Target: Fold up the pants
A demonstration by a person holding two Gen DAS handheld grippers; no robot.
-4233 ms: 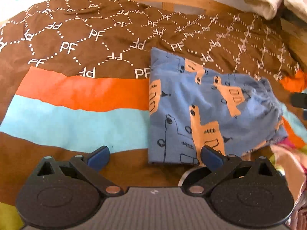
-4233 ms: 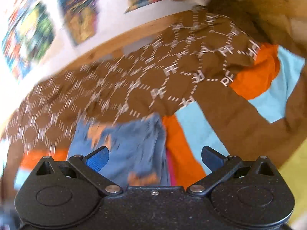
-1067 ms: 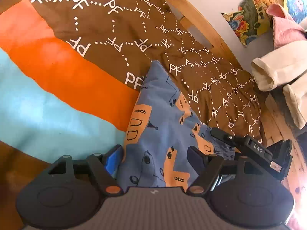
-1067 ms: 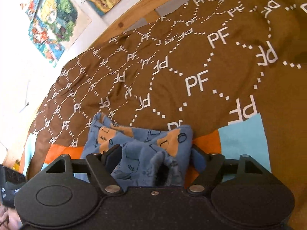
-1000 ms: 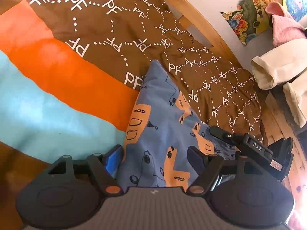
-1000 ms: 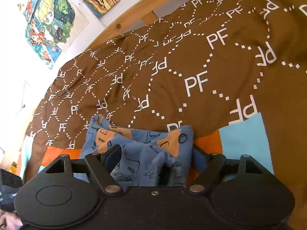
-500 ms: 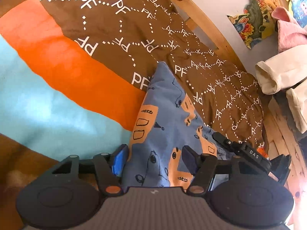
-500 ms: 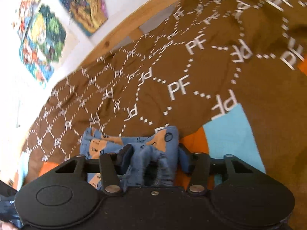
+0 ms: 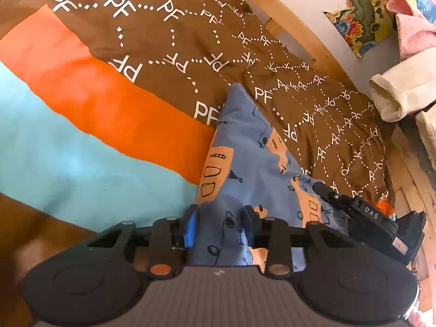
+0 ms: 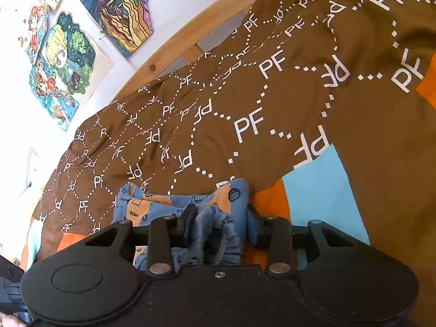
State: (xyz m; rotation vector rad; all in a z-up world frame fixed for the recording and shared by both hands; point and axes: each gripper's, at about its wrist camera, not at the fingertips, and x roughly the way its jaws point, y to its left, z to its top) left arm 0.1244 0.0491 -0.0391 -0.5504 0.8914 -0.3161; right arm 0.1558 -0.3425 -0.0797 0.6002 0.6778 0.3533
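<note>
So both hand-held grippers are clamped onto the pants right now. In the left wrist view, the left hand-held gripper (image 9: 220,224) sits at the bottom centre of the frame with its fingers pinched narrow on a bunched fold of the blue pants (image 9: 245,158), the ones with orange vehicle prints. The fabric runs from between the fingers up toward the middle of the frame, ending in a pointy corner just where the orange stripe meets the brown part of the bedspread (image 9: 81,103). The bedspread itself is brown with white "PF" lettering, plus orange and light blue bands on the left side.

The right hand-held gripper (image 9: 362,218) shows up at lower right in that same view, black body lying across the far edge of the pants.

From the right wrist view, the right hand-held gripper (image 10: 220,222) is also closed narrow, gripping a crumpled wad of the pants (image 10: 174,204) at bottom centre. The rest of the fabric spills out to the left of the fingers, lying on the bedspread (image 10: 272,95).

Background stuff: a wooden bed frame (image 10: 196,31) along the top, colourful drawings (image 10: 68,62) on the wall at upper left, and some cream clothing (image 9: 400,87) at the right edge of the left wrist view.
</note>
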